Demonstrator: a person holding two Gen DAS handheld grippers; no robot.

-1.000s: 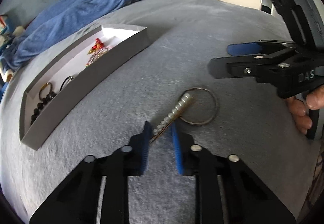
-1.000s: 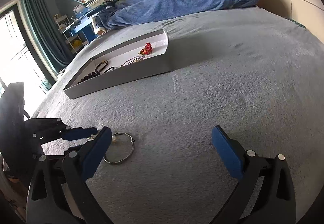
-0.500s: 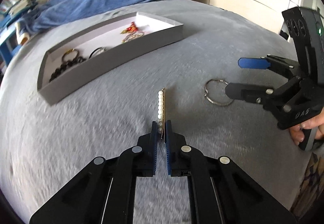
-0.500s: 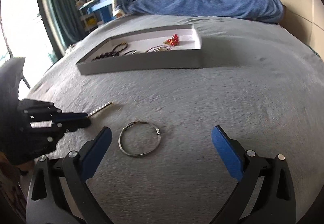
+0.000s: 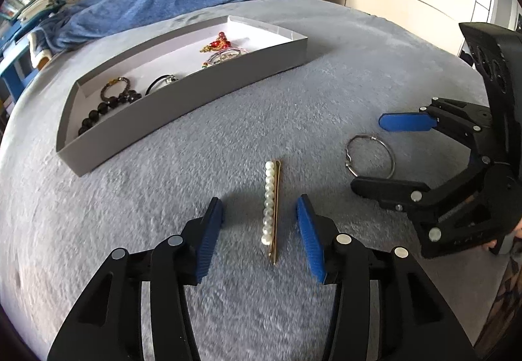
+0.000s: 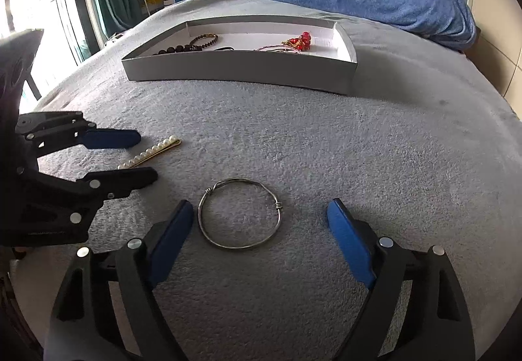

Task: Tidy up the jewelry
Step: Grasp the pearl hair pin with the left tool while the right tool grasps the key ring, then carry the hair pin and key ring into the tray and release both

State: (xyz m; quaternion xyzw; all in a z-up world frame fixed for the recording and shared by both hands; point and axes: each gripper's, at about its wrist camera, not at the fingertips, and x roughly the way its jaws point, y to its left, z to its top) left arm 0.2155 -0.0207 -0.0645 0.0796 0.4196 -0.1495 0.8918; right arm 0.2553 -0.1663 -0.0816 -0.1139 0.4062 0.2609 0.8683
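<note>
Hairpin, clamped a moment ago, now lies loose on the bed between the opening left hand-held gripper, while the right hand-held gripper closes, still apart, around the bangle.

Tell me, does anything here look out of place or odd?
Two pieces lie loose on the grey blanket instead of in the grey tray with the other jewelry: a pearl hair clip and a silver wire bangle. The bangle looks slightly bent out of round. Nothing seems spilled or broken.
</note>
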